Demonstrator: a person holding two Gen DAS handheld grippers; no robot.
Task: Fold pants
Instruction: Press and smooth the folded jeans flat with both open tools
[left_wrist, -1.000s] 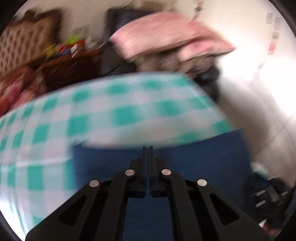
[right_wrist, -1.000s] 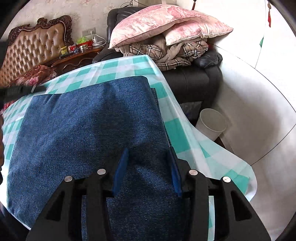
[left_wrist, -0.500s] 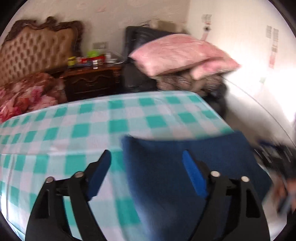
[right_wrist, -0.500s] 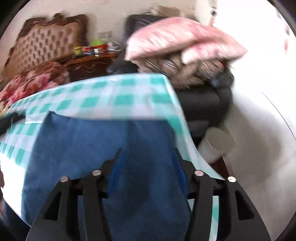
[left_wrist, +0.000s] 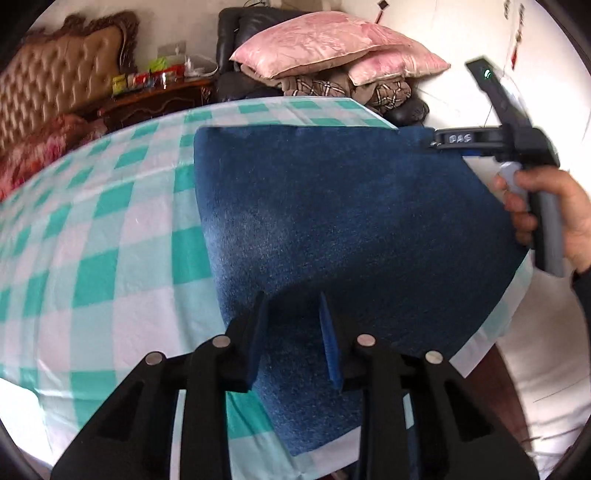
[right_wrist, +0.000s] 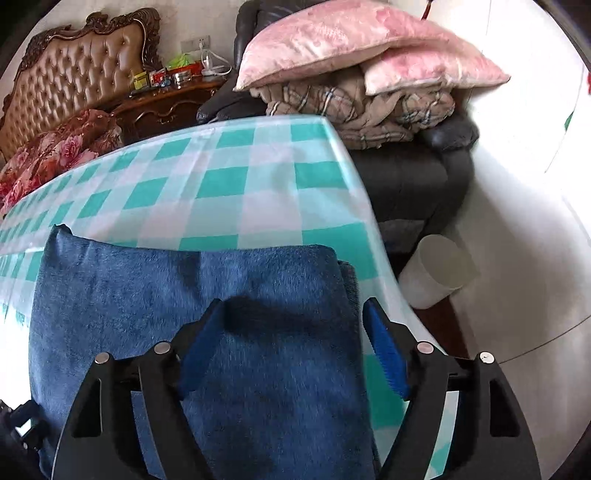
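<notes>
Dark blue denim pants (left_wrist: 351, 221) lie folded flat on a table with a green-and-white checked cloth (left_wrist: 103, 229). In the right wrist view the pants (right_wrist: 184, 317) fill the near part of the table. My left gripper (left_wrist: 293, 310) is open and empty just above the near part of the pants. My right gripper (right_wrist: 293, 317) is open and empty above the pants near the table's right edge. In the left wrist view the right gripper (left_wrist: 436, 142) reaches in from the right at the far right corner of the pants, held by a hand (left_wrist: 561, 214).
A black armchair (right_wrist: 413, 173) piled with pink pillows (right_wrist: 351, 44) and a plaid blanket stands behind the table. A white waste bin (right_wrist: 439, 269) sits on the floor at the right. A tufted headboard (right_wrist: 74, 74), a wooden nightstand (right_wrist: 166, 103) and red floral bedding are at the far left.
The left gripper was shut one second ago and is now open. The pants' folded stack now looks shorter, with more checked cloth bare behind it. Both grippers have pulled back toward the near edge.
</notes>
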